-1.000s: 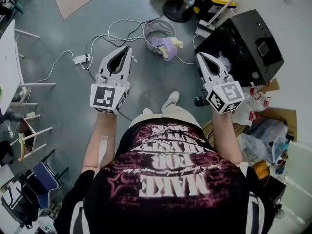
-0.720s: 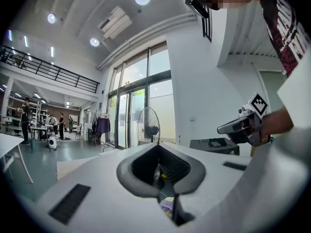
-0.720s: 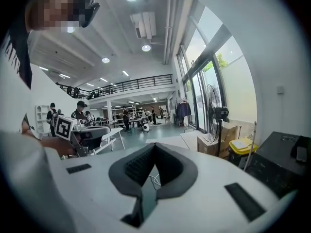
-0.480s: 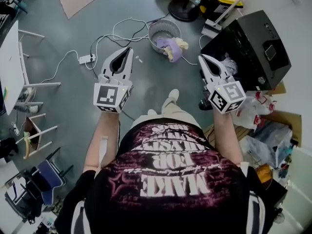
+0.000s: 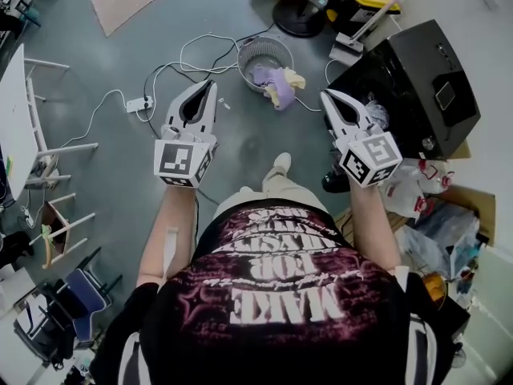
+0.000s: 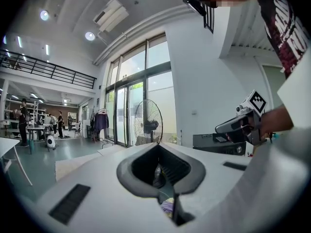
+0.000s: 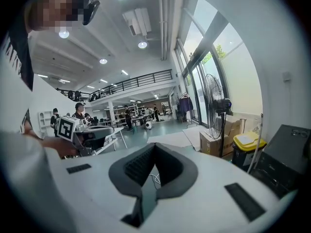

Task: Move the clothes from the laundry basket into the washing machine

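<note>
We hold both arms out ahead of our chest, left forearm [image 5: 163, 227] and right forearm [image 5: 371, 224] bare. Our left gripper [image 5: 212, 85] points toward 1 o'clock, its jaws pressed together and empty. Our right gripper [image 5: 325, 95] points toward 11 o'clock, jaws likewise closed on nothing.

Lilac and cream clothes [image 5: 276, 83], black washing machine [image 5: 417, 70], grey floor [image 5: 120, 54]

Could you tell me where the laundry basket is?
Head view: the laundry basket stands on the floor at top centre, left of the black washing machine.
</note>
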A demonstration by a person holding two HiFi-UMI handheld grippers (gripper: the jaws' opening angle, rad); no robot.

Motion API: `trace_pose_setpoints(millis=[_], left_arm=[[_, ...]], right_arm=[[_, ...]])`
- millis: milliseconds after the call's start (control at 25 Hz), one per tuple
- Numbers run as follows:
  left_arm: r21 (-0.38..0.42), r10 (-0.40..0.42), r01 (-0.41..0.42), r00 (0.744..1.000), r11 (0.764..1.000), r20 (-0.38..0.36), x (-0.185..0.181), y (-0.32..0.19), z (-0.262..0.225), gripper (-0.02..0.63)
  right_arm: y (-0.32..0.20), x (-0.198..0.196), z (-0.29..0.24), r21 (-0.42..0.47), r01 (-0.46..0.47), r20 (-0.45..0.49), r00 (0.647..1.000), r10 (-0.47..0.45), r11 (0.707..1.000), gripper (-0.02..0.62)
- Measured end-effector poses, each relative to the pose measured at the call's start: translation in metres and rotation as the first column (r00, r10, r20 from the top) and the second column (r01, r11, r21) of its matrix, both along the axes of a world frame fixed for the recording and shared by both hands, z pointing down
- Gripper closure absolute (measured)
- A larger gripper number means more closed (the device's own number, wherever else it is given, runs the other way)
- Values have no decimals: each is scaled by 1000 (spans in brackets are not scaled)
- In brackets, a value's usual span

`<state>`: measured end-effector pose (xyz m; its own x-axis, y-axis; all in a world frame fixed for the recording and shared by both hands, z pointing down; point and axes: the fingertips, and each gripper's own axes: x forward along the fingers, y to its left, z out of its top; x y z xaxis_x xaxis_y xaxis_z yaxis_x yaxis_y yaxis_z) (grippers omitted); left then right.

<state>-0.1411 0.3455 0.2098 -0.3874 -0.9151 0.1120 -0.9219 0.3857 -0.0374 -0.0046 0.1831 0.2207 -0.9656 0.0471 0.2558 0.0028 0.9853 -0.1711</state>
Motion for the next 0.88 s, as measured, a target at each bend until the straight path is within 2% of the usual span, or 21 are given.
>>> trace_pose_setpoints(millis=[480,880], left_arm=[[-14,-18,18,1000,1000,2,-19,-61,2,601],[-3,-57,57,998,998,29,-19,-103,-8,601]], right_arm=[[-66,-18,8,6,-1,-5,1000,1,1000,592],[-108,-15,15,22,65,-3,998,-65,998,592]])
